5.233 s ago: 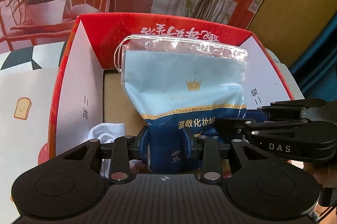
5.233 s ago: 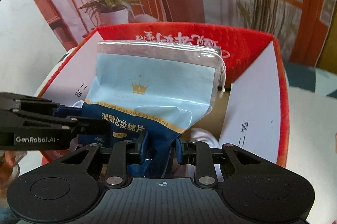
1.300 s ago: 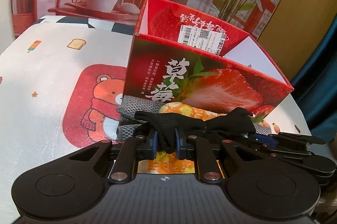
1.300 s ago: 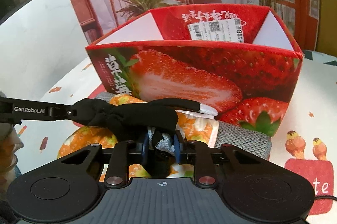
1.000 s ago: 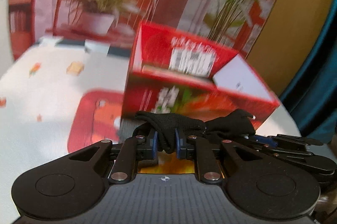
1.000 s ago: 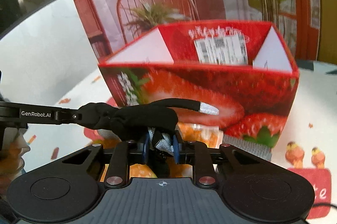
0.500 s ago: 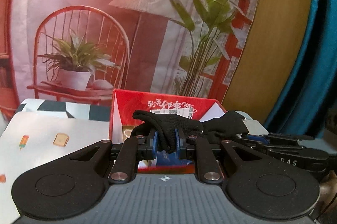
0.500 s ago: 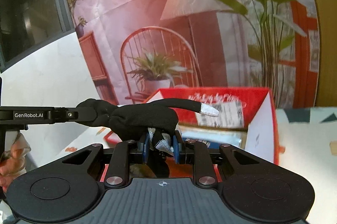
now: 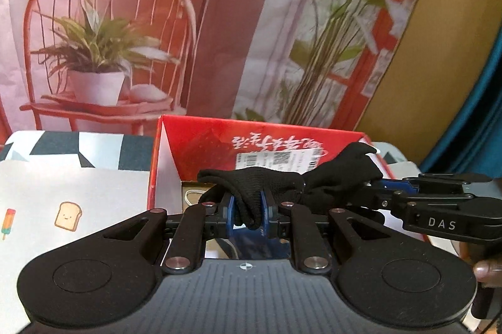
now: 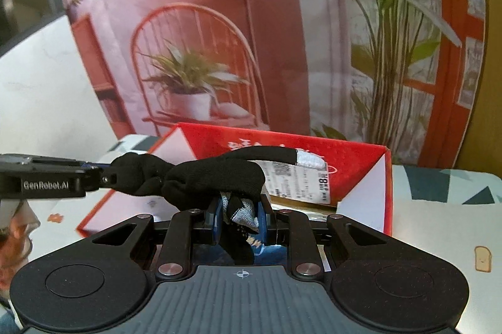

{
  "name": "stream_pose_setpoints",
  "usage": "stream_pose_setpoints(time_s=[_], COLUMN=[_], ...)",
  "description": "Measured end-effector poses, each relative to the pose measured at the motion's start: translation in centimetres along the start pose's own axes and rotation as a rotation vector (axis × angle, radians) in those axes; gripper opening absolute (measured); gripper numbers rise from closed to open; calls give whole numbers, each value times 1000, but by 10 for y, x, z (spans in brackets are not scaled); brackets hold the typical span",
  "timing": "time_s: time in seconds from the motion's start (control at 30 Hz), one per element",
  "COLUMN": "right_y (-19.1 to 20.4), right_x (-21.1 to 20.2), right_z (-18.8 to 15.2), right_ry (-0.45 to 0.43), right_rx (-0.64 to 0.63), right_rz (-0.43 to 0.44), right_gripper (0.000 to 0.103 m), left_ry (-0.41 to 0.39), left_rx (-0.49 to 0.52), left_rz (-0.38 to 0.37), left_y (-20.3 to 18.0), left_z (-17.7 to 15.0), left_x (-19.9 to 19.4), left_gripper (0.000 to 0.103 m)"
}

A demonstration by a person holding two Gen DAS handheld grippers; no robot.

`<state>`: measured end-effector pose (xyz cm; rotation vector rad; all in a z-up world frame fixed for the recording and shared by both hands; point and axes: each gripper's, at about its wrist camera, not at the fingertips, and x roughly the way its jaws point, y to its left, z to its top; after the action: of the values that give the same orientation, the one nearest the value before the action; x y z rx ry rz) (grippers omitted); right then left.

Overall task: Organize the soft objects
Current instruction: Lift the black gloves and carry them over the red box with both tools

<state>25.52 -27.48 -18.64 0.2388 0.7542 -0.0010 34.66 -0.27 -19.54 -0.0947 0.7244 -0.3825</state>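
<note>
Behind the desk (image 9: 78, 183) hangs a chair-and-plant backdrop. Black glove (image 9: 266, 180), one silver fingertip, stretches above the open red box (image 9: 200, 142), clamped by left gripper (image 9: 248, 210) and right gripper (image 10: 240, 216) fingers.

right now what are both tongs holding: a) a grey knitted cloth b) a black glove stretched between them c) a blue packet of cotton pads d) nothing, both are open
b: the left tongs and the right tongs are each shut on one end of the same black glove, which hangs in front of the red strawberry box.
</note>
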Motion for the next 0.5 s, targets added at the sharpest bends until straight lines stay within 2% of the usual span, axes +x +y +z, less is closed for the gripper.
stream_pose_setpoints(time_s=[0.23,0.33,0.43,0.5], right_y=[-9,-15,-19,-20], right_x=[41,54,63,68], right_z=[7,9,10,10], right_ry=[107,137,158,164], right_rx=[24,51,67,68], right_rz=[-47,-64,-87,-92], right_gripper=[20,20,20,20], left_ry=[67,80,86,86], left_rx=[36,49,70,80], left_rz=[37,43,62,71], left_y=[2,1,0,-1], left_z=[8,9,7,6], left_x=[35,42,46,46], left_gripper=[20,25,40,53])
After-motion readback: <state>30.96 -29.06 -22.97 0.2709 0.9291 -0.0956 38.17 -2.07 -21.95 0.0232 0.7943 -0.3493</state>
